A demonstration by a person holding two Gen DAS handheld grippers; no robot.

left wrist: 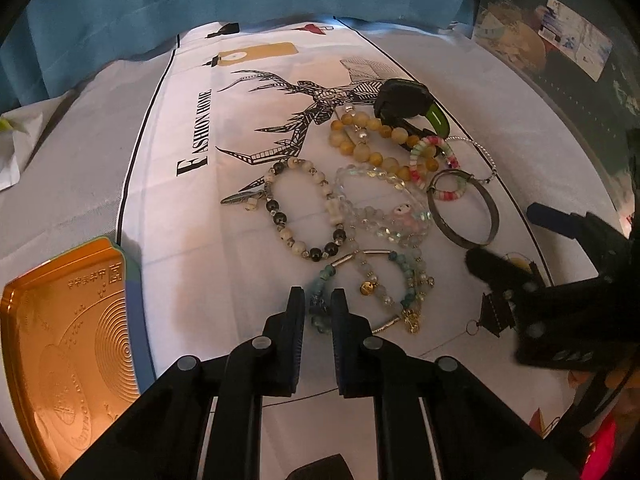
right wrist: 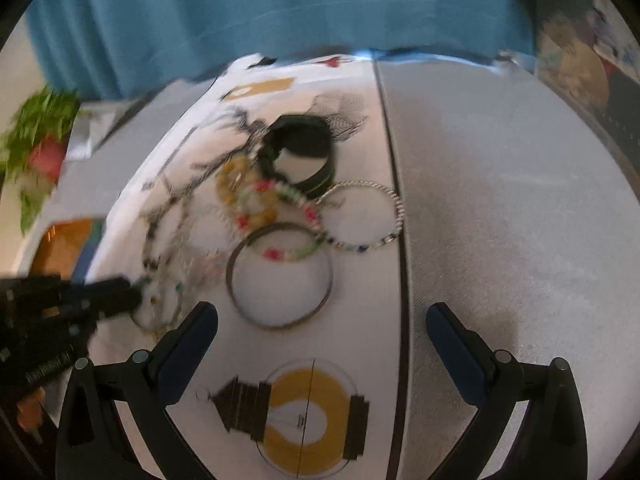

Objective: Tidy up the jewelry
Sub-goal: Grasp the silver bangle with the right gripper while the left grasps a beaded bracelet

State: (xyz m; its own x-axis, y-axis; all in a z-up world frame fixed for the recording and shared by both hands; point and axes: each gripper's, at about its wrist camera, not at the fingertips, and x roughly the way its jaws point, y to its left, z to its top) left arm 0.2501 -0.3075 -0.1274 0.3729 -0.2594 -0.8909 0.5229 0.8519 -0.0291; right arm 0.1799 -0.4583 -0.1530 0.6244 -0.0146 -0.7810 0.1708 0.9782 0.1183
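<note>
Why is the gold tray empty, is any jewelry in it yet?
Empty as far as visible: the gold tray shows only its embossed bottom; the bracelets lie on the cloth.

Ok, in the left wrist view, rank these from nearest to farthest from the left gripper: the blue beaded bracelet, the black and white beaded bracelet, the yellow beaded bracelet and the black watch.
1. Blue beaded bracelet, pinched in the left gripper.
2. Black and white beaded bracelet, just ahead, slightly left.
3. Yellow beaded bracelet, farther ahead, to the right.
4. Black watch, farthest, upper right of the pile.
</note>
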